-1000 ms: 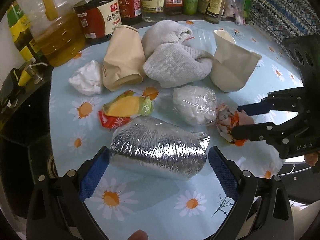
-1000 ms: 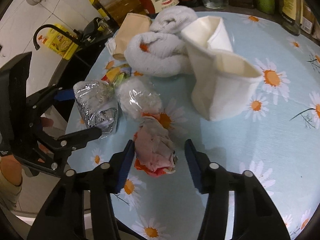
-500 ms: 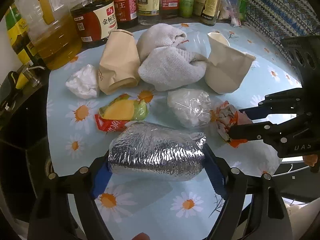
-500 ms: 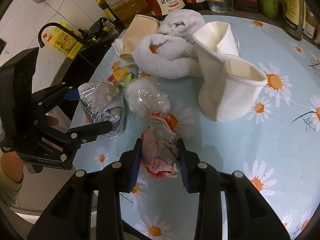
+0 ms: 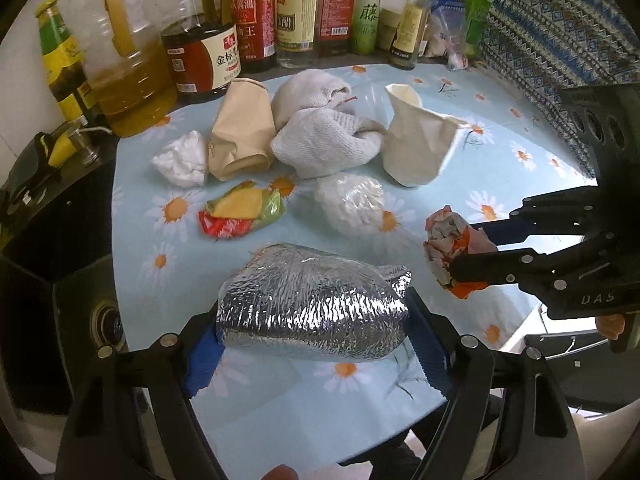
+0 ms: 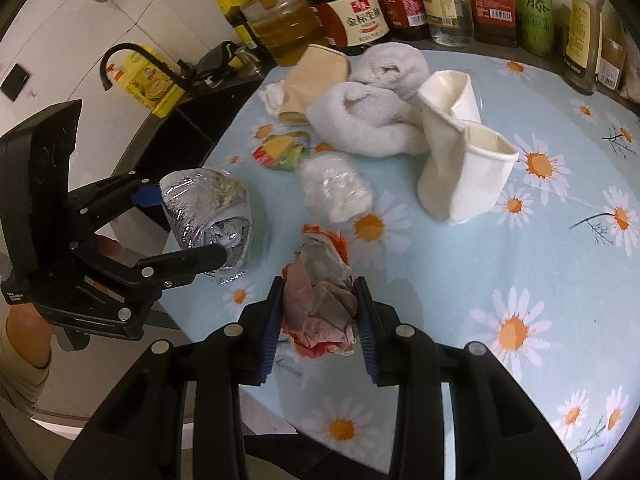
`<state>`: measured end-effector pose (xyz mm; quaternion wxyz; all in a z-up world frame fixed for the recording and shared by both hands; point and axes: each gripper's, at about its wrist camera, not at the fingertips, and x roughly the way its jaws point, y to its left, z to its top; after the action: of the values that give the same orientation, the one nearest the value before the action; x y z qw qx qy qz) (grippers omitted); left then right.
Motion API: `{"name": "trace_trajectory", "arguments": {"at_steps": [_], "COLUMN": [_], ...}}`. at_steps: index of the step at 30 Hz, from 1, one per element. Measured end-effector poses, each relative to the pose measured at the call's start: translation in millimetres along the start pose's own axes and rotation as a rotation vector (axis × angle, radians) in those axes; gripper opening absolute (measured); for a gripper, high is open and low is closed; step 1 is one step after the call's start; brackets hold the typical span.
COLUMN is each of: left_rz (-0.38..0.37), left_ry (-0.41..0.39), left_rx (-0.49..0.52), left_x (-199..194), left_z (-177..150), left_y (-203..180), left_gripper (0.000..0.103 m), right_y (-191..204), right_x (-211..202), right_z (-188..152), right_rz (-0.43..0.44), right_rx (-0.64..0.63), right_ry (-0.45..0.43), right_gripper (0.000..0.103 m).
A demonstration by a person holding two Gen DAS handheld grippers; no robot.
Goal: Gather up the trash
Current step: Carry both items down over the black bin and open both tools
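Fingers (image 5: 428,344) clamp foil bag (image 5: 312,312), others (image 6: 364,312) crumpled wrapper (image 6: 320,300), near table edge (image 6: 176,236).

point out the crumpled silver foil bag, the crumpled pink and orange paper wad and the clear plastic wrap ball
crumpled silver foil bag (image 5: 312,312): left wrist view, middle of its shiny side
crumpled pink and orange paper wad (image 6: 320,300): right wrist view, centre of the crumple
clear plastic wrap ball (image 5: 350,202): left wrist view, its top

A home kitchen: sauce bottles (image 5: 256,24) and an oil jug (image 5: 128,80) line the daisy-patterned surface (image 6: 520,260), beside white wall tiles (image 6: 60,32) (a faucet (image 6: 132,56) too).
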<state>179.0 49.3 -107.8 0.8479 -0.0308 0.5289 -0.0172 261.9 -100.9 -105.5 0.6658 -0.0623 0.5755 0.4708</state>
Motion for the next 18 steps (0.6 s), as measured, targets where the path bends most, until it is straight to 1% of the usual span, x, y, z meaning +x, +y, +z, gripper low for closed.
{"name": "trace_trajectory", "arguments": {"at_steps": [4, 11, 18], "left_rz": [0.000, -0.016, -0.041], "left_ry": [-0.013, -0.040, -0.053], "left_rx": [-0.020, -0.082, -0.145], "left_x": [-16.2, -40.9, -58.2], "left_z": [-18.4, -59.3, -104.6], "left_y": [-6.0, -14.3, -21.6], "left_gripper": [0.079, 0.079, 0.079], "right_y": [14.2, 39.5, 61.2], "right_x": [-8.2, -19.0, -16.2], "right_z": [-14.9, -51.4, -91.9], "right_rz": [-0.003, -0.002, 0.004], "right_rx": [-0.004, -0.004, 0.013], "right_ry": [-0.006, -0.013, 0.004], "right_gripper": [0.036, 0.036, 0.036]}}
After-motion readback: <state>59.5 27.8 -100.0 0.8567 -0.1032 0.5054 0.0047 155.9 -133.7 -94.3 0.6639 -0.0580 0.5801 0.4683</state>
